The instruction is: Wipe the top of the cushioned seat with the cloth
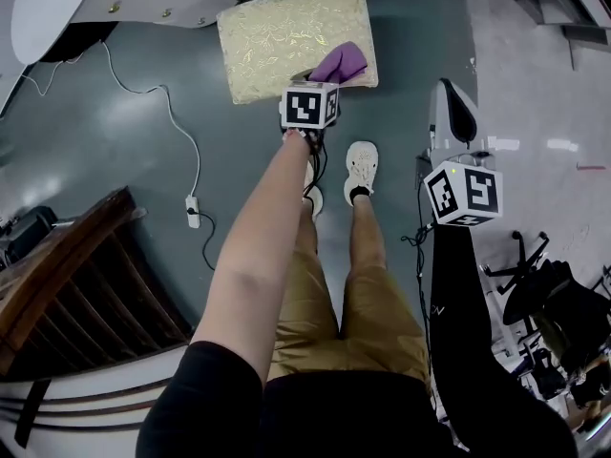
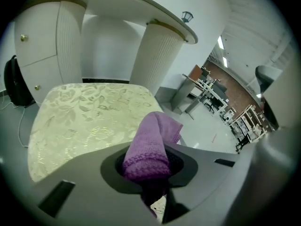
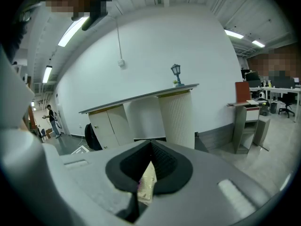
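left tool clamped on purple cloth, at corner of cushioned seat, right tool closed, empty

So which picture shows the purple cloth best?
The left gripper view: the purple cloth fills the middle, pinched in the left gripper. The head view shows only a small bit on the cushioned seat, behind the marker cube. The right gripper view doesn't clearly show it.

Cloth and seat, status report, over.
Left gripper shut on purple cloth, over corner of cushioned seat. Right gripper shut, empty, off to side. Nothing in the way.
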